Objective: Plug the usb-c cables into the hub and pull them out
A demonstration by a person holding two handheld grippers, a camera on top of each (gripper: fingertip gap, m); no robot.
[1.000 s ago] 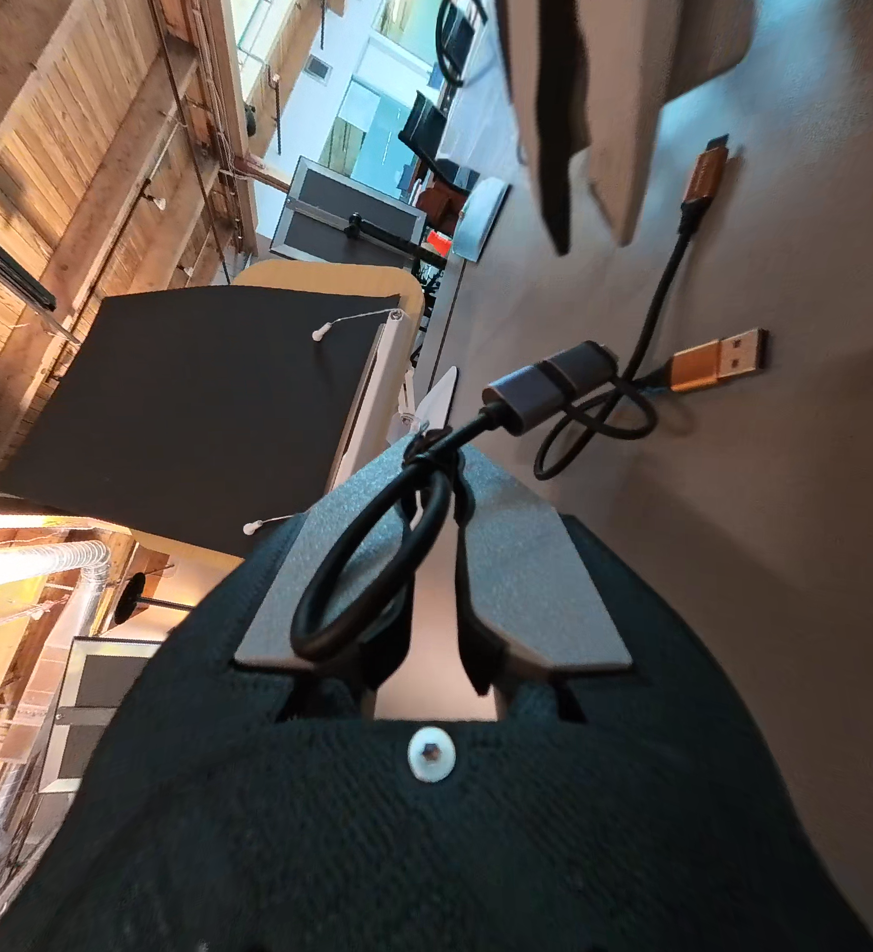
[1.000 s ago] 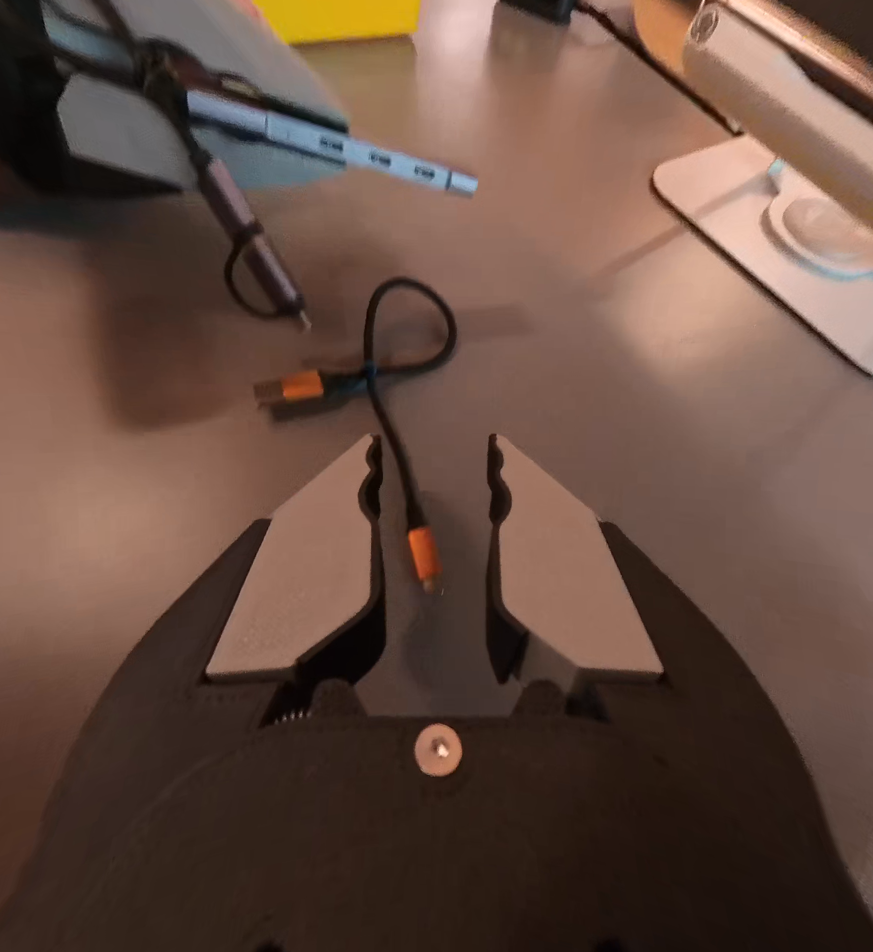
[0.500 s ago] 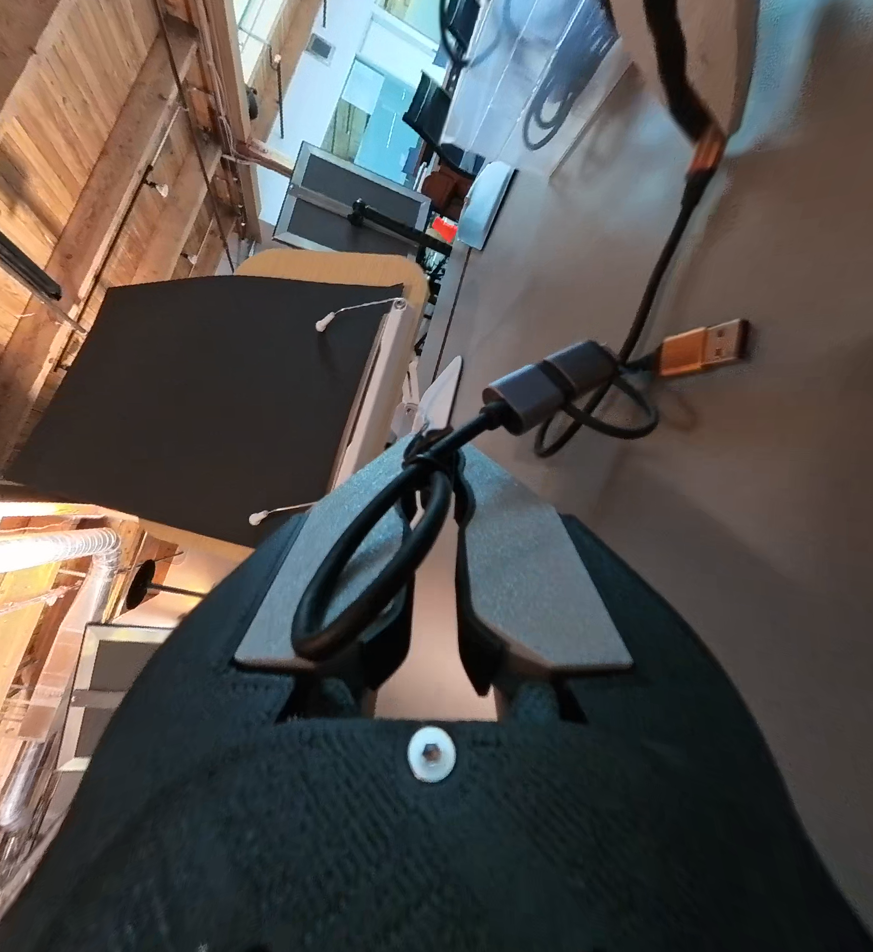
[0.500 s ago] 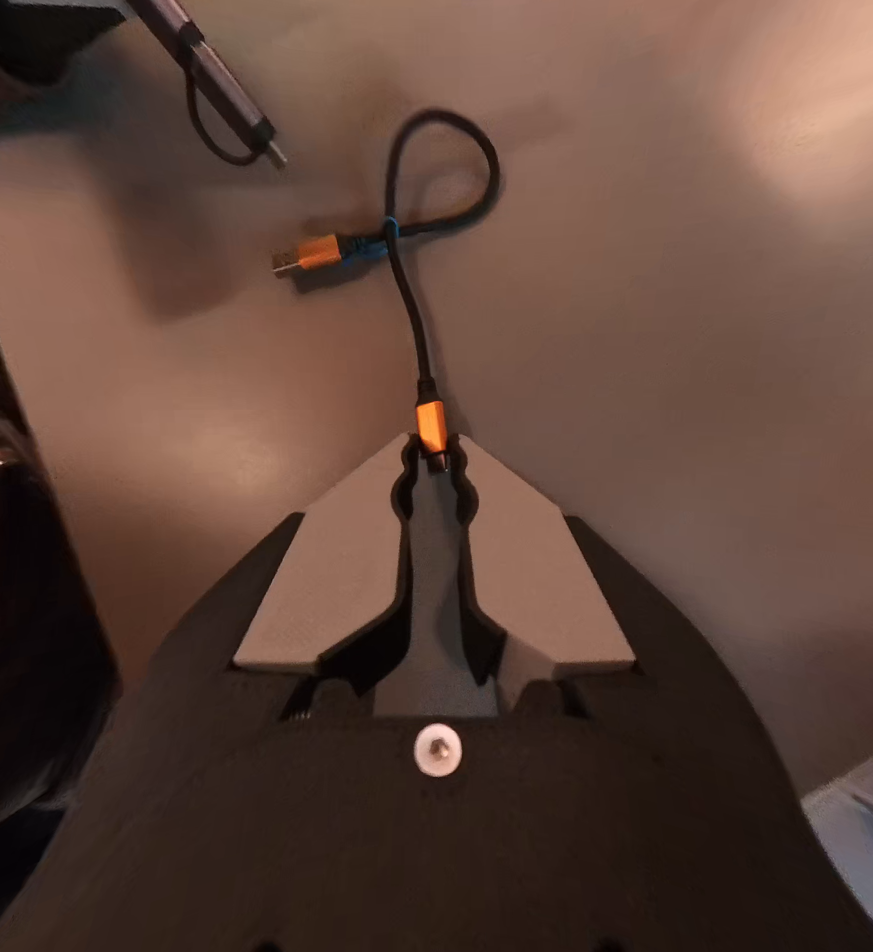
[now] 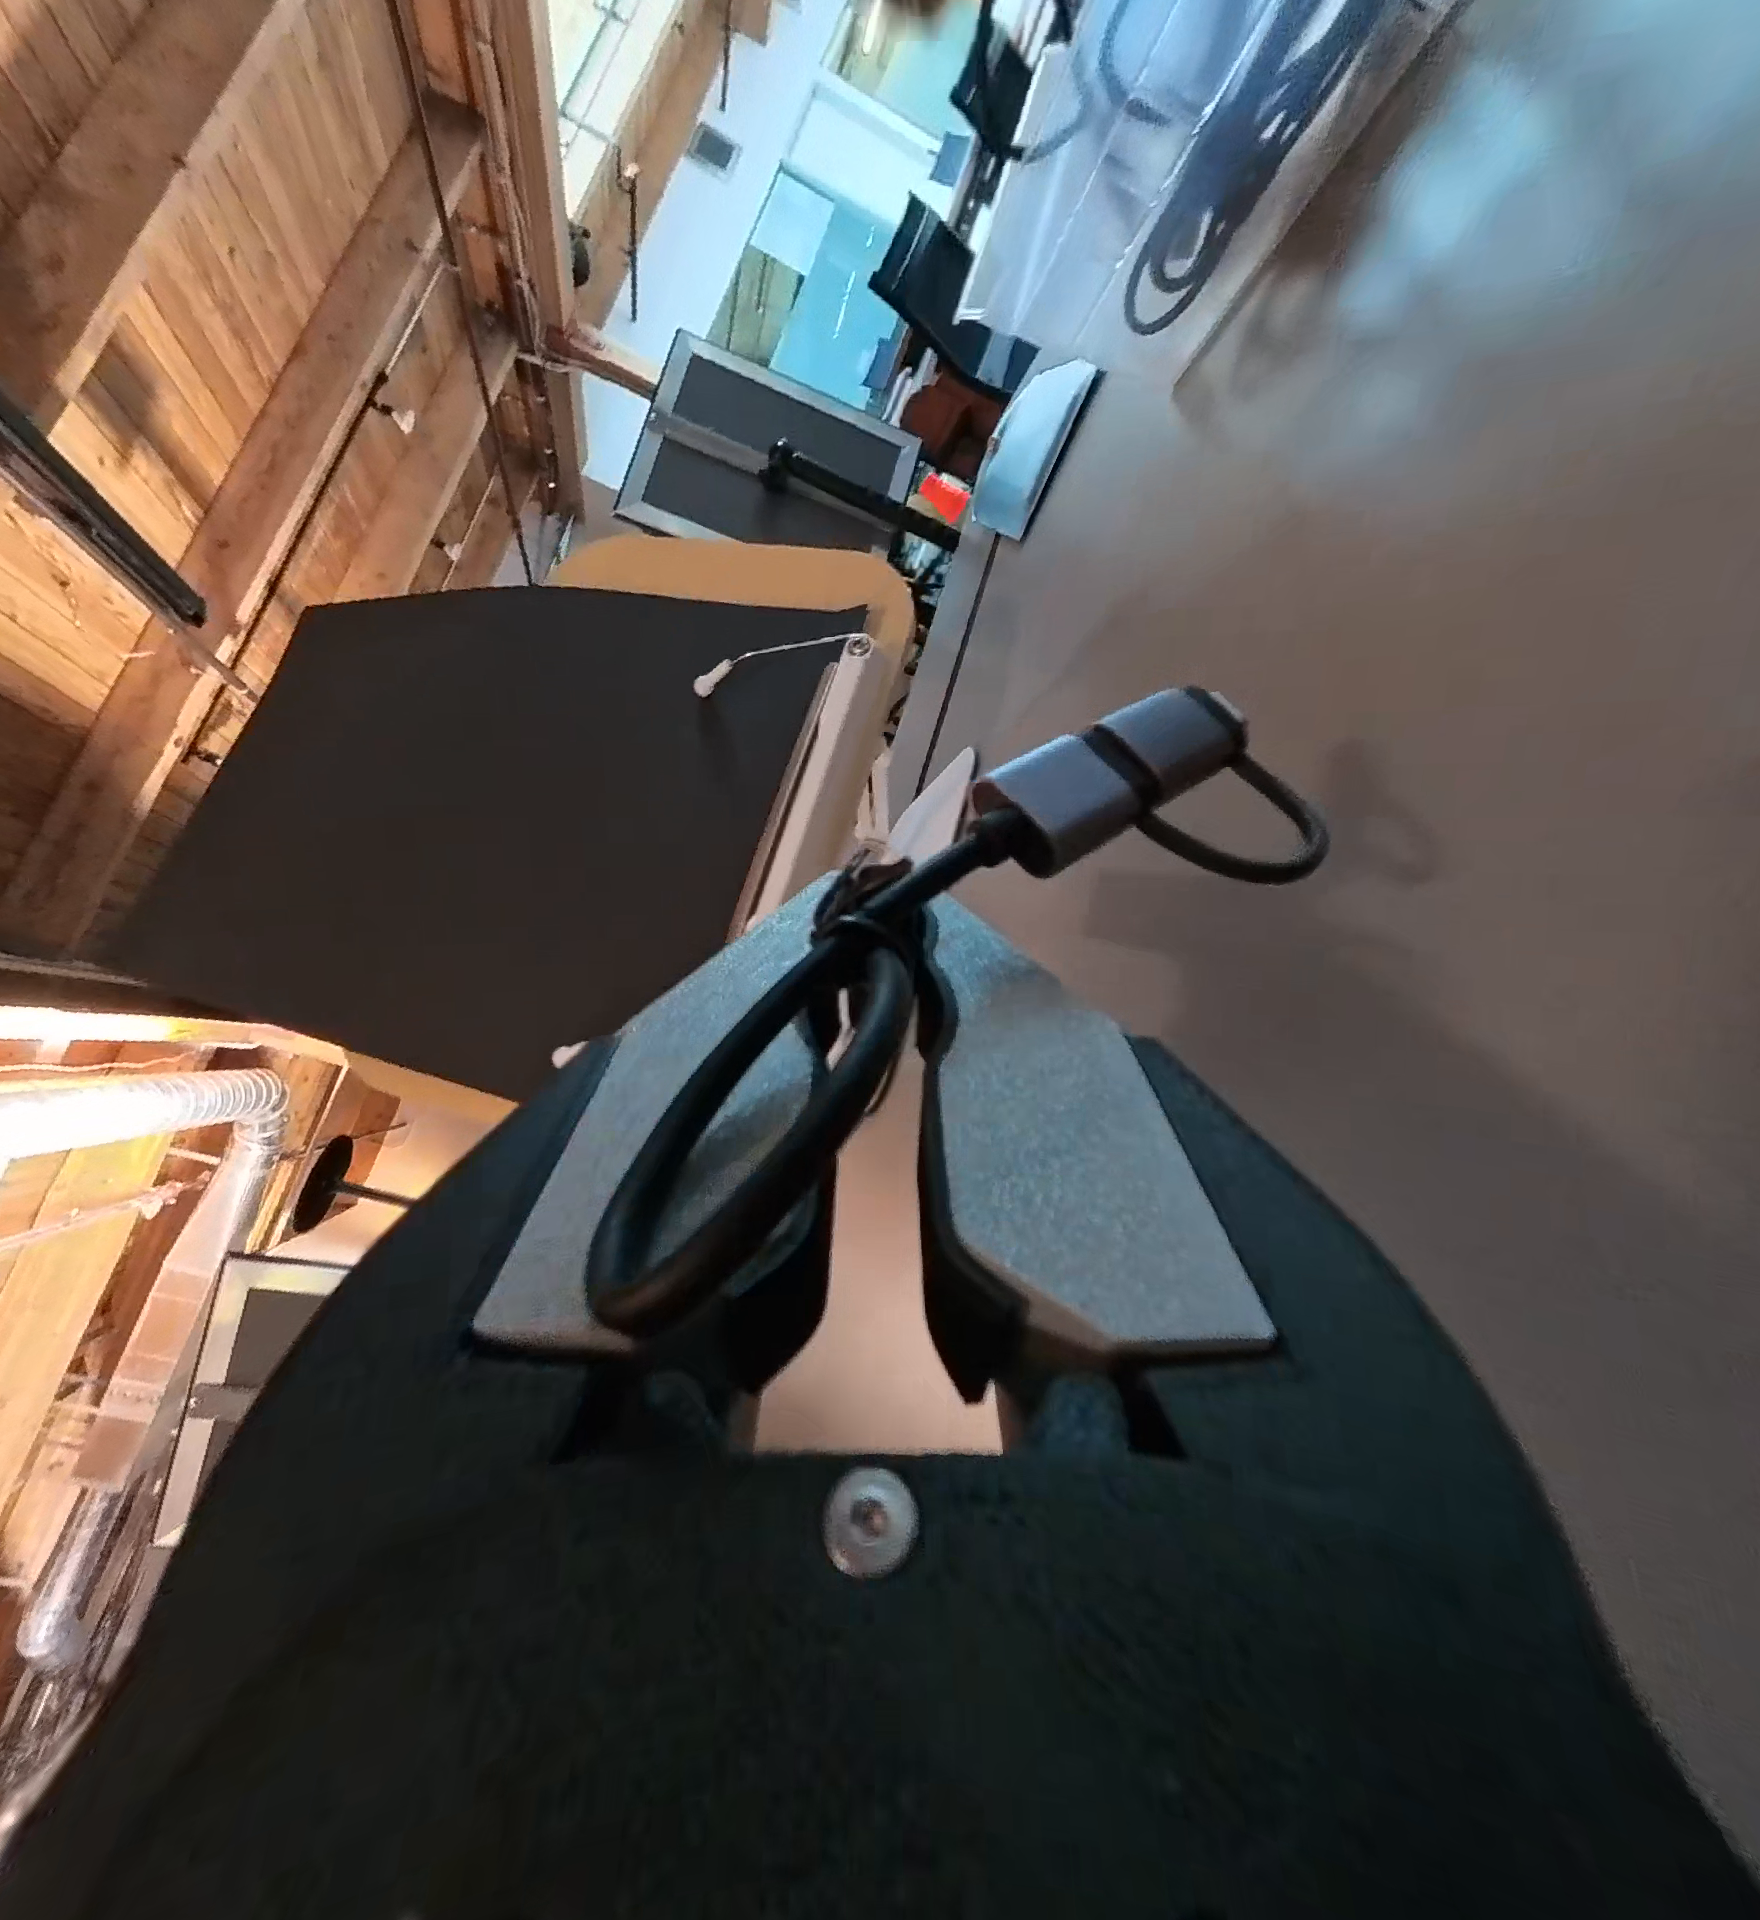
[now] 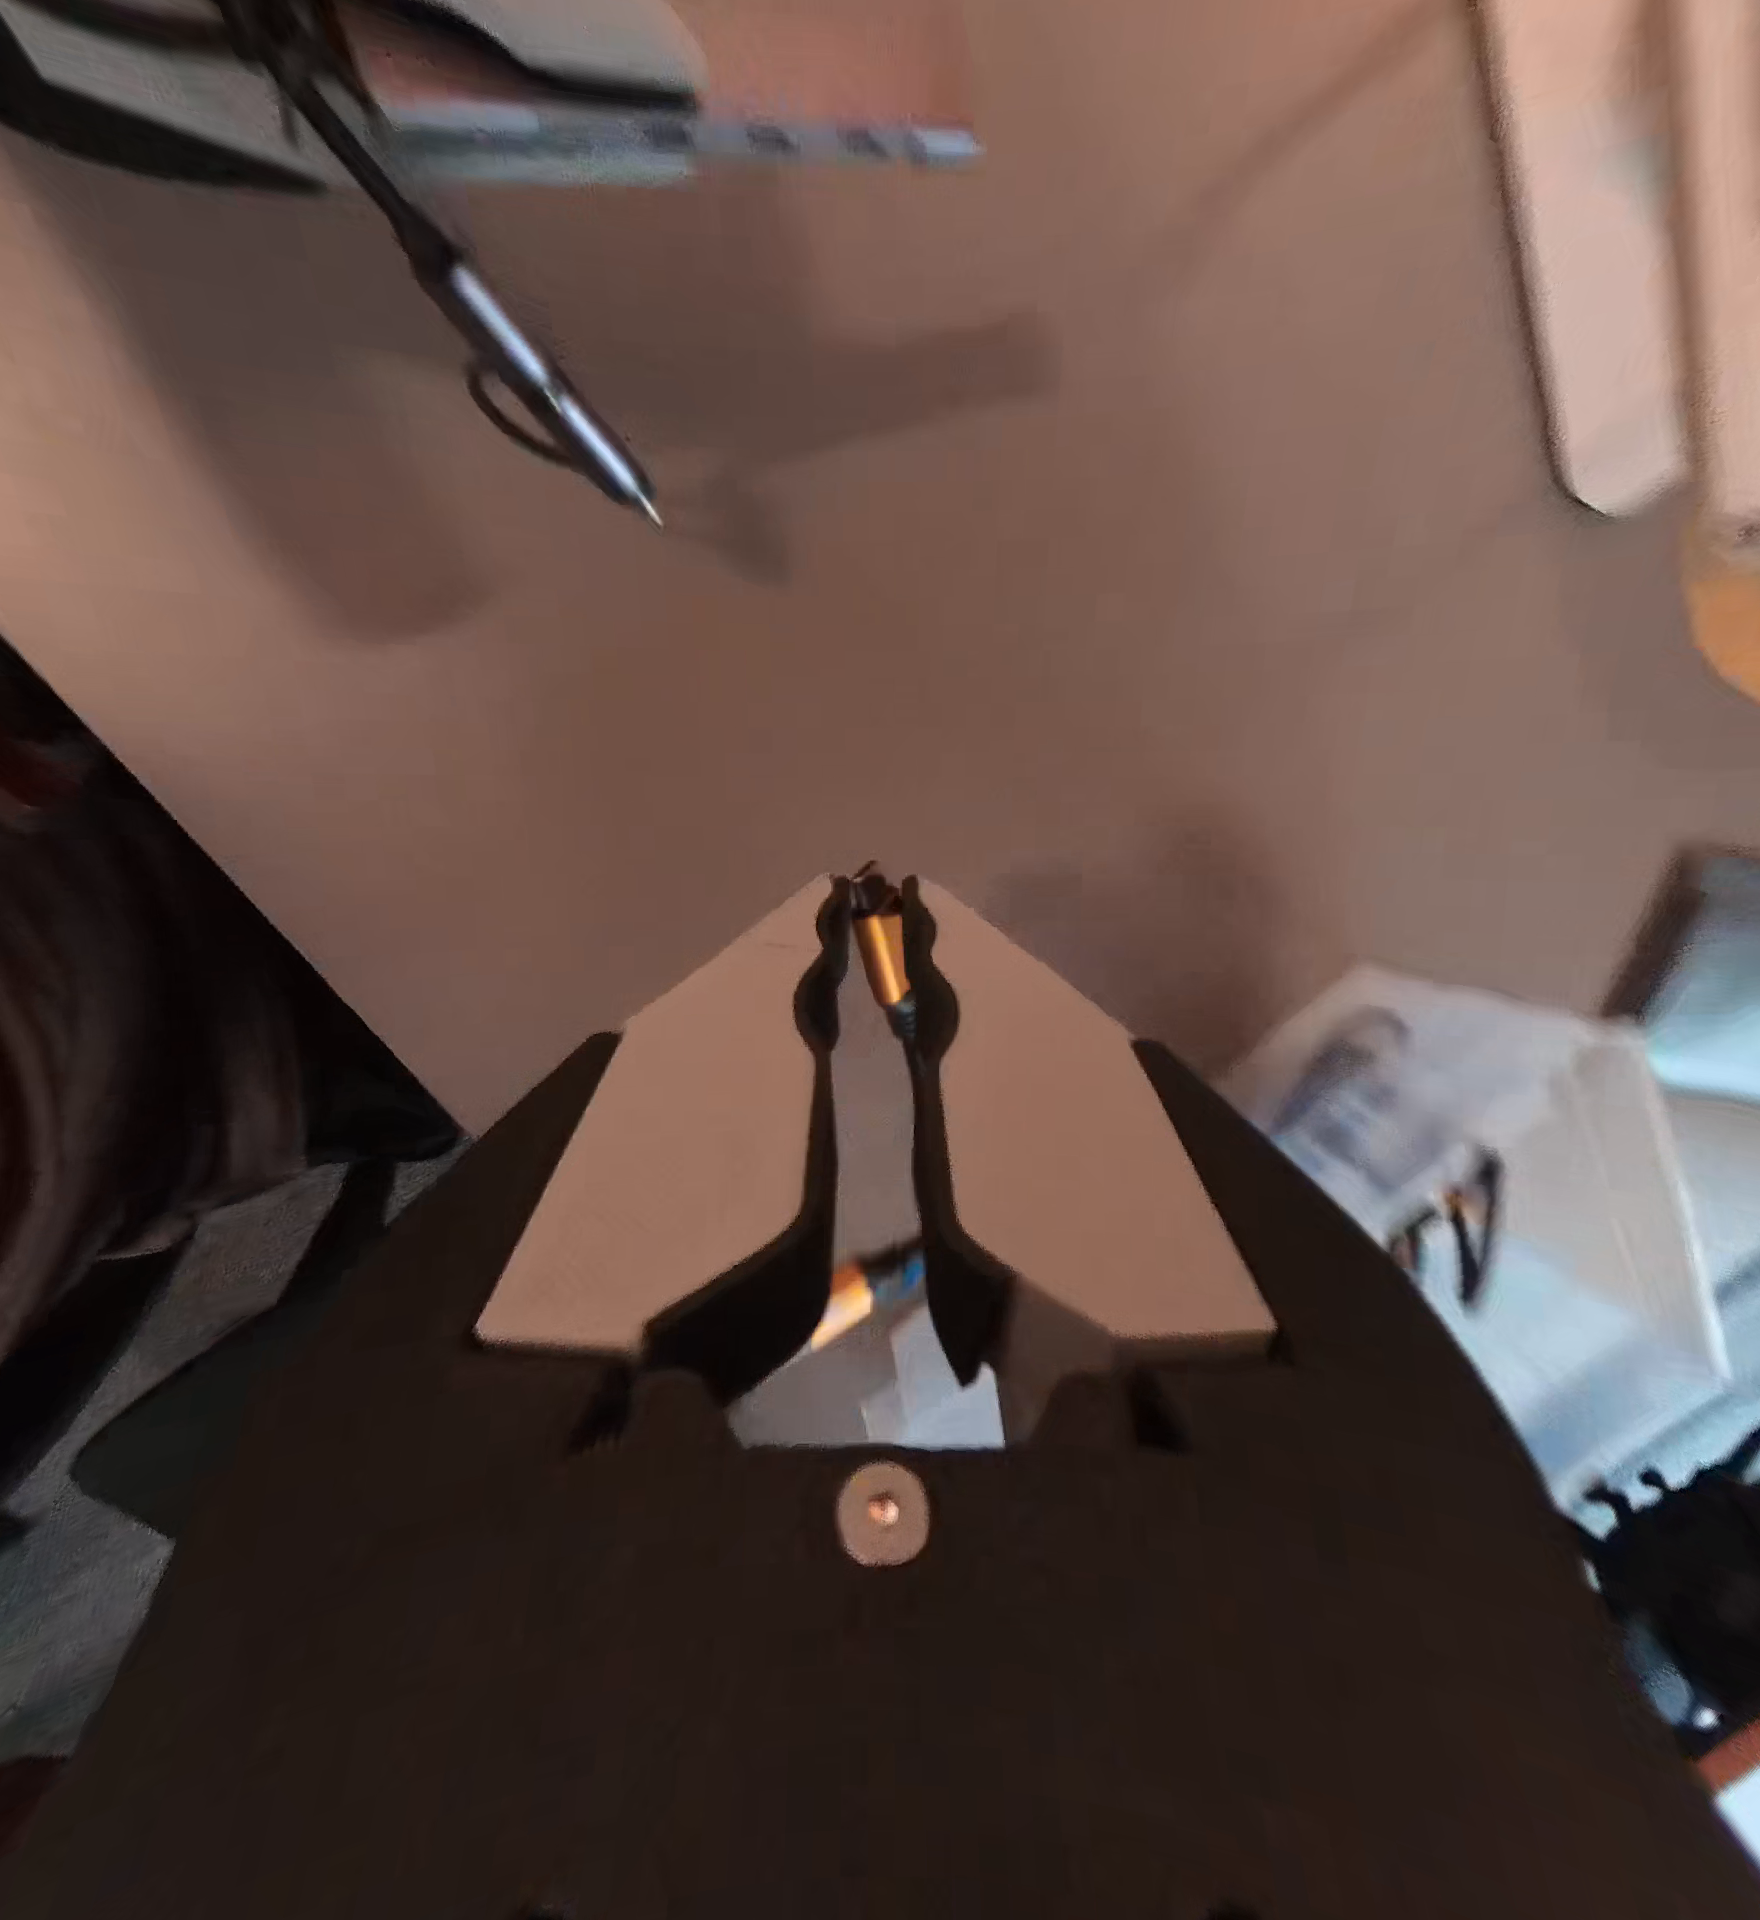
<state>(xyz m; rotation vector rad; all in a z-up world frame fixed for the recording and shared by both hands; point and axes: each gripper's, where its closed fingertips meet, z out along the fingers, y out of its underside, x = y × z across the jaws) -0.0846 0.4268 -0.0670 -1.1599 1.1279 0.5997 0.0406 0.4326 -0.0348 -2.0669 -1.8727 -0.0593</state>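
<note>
My right gripper (image 6: 871, 883) is shut on the orange USB-C plug (image 6: 878, 951) and holds it above the brown table (image 6: 959, 644). The cable hangs below the fingers, and its orange USB-A end (image 6: 848, 1304) shows through the gap. My left gripper (image 5: 881, 914) is shut, with the hub's black cable loop (image 5: 741, 1164) lying over one finger and the hub's grey plug (image 5: 1104, 790) sticking out ahead. In the right wrist view the slim grey hub (image 6: 710, 145) sits in the left gripper at the top, its ports facing right and its plug (image 6: 543, 416) dangling.
A pale monitor stand (image 6: 1624, 260) is at the upper right. The table edge runs diagonally at the left, beside a person's dark clothing (image 6: 76, 1039). Off the table at the lower right lie a clear bag with papers (image 6: 1478, 1195) and a black item (image 6: 1738, 1579). A black panel (image 5: 502, 810) stands behind the left gripper.
My right gripper closed on the orange USB-C plug and lifted the cable off the table. The cable is gone from the table in the left wrist view. The left gripper stays shut.
</note>
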